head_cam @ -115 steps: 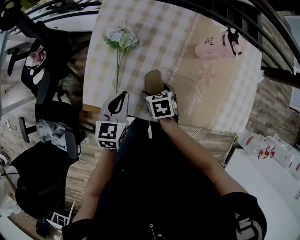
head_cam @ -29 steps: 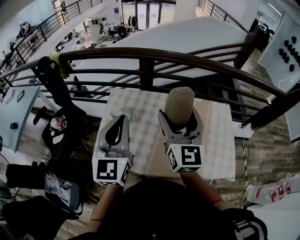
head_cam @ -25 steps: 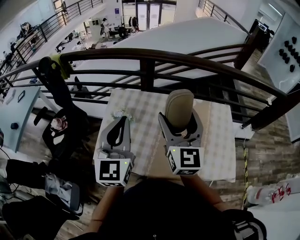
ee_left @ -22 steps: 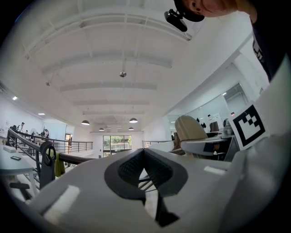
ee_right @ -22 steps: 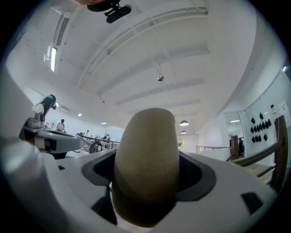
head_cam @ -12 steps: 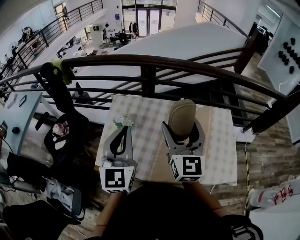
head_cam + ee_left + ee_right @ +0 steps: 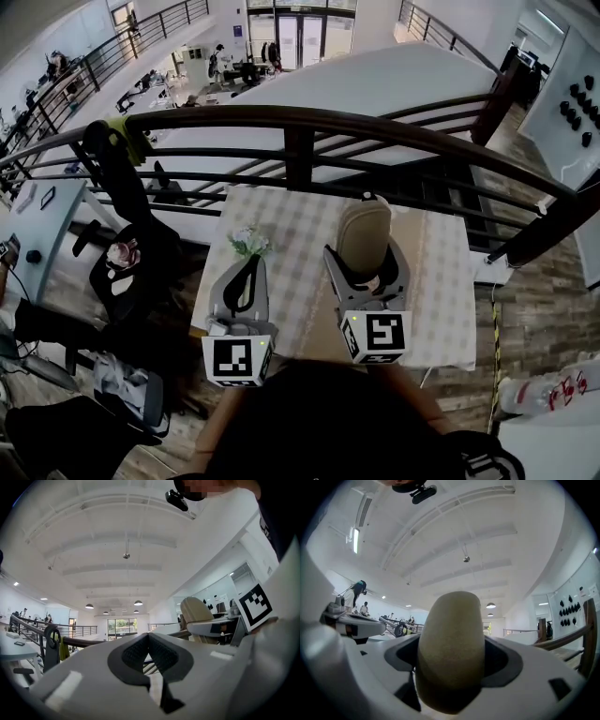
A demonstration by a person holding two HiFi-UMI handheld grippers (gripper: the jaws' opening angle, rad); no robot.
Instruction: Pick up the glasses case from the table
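Glasses case point(image 7: 364, 234) held in the air by the right gripper point(image 7: 365, 253), whose two jaws press against its sides and clamp its lower part. The case is an oblong, sand-coloured shell with a smoothly rounded top end and a fine, grainy surface. It stands upright, its upper part rising above the jaw tips. In the right gripper view the case point(image 7: 451, 644) fills the space between the jaws of the right gripper point(image 7: 451, 654), against a white ceiling with lamps. Beside it, the left gripper point(image 7: 249, 262) holds nothing, its dark pads pressed together at the tips point(image 7: 149, 637). In the head view the case lies over the table point(image 7: 281, 216) with its checked cloth, where a small bunch of flowers point(image 7: 247, 242) lies. A dark railing point(image 7: 291, 117) runs behind the table.
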